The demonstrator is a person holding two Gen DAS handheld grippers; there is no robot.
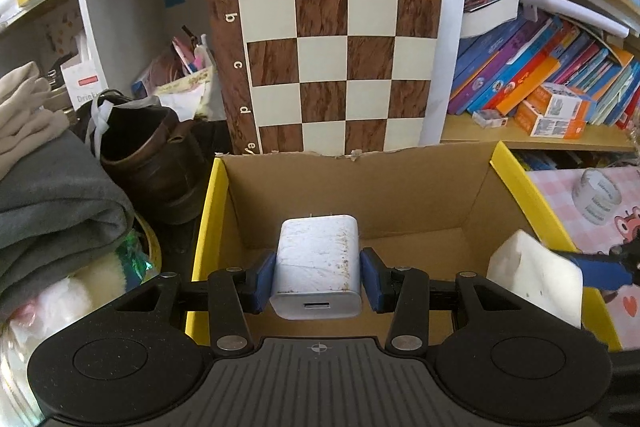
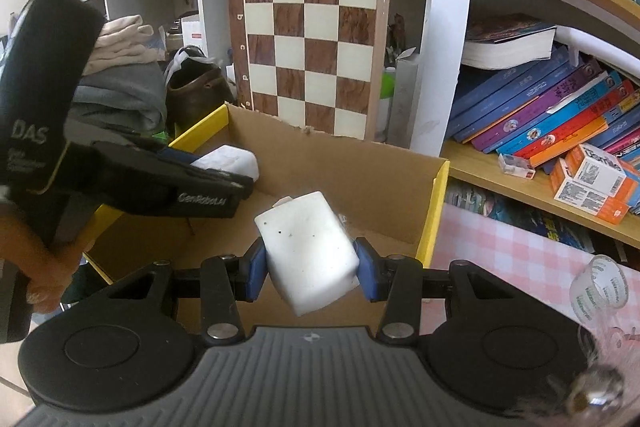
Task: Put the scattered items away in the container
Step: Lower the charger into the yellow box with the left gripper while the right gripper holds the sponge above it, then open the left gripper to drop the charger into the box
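Mid drop-off step, both hands loaded. Left gripper (image 1: 318, 277) fingers clamped on white charger (image 1: 316, 267), held over open cardboard box (image 1: 420, 195). Right gripper (image 2: 308, 269) fingers clamped on second white block (image 2: 310, 251), tilted, also above box near its right wall. Nothing visible on box floor. Next: lower each into box, spread fingers, release one at a time to avoid grippers bumping. Clear cup (image 2: 600, 291) on pink bench, likely next pick

The cardboard box (image 1: 420, 195) sits at lower centre, the chessboard (image 1: 332, 35) upright just behind it. A shoe (image 1: 152, 163) lies left of the box; books (image 1: 540, 79) fill the shelf at right.
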